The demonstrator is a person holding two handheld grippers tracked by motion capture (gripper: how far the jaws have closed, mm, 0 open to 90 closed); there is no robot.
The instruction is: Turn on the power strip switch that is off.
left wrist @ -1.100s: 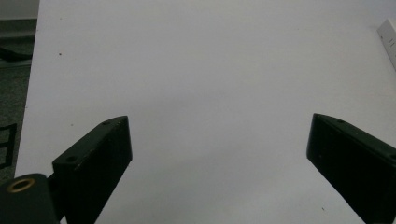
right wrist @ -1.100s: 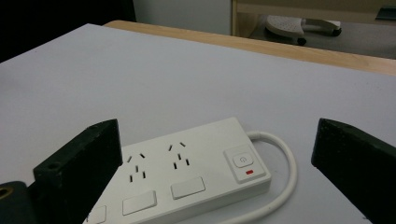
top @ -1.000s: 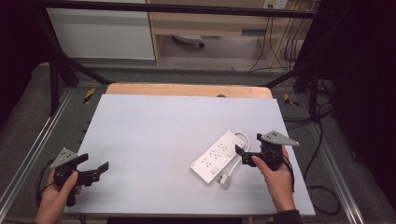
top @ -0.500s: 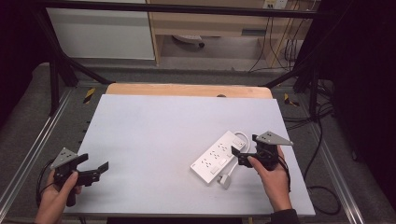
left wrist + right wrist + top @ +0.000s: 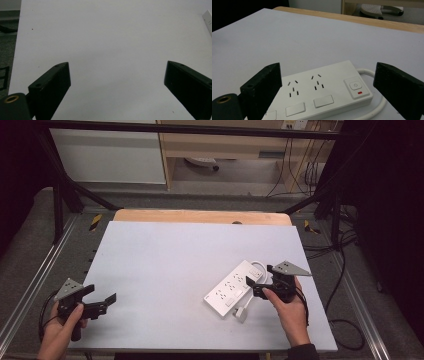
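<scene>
At the table's near-left corner, left gripper held low with jaws spread wide, nothing between them. Right of centre, white power strip flat on the tabletop, long axis slanting from near-left to far-right, switch end and cable toward the far right. Just beside that end, right gripper with jaws apart and just closing slightly, clamping nothing.

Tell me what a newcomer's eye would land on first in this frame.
The white power strip stands out, lying slantwise on the right half of the pale table, its cord looped at the far end. The right gripper sits right at its switch end, jaws wide and closing slightly, nothing gripped. The left gripper rests open at the table's near left corner.
</scene>
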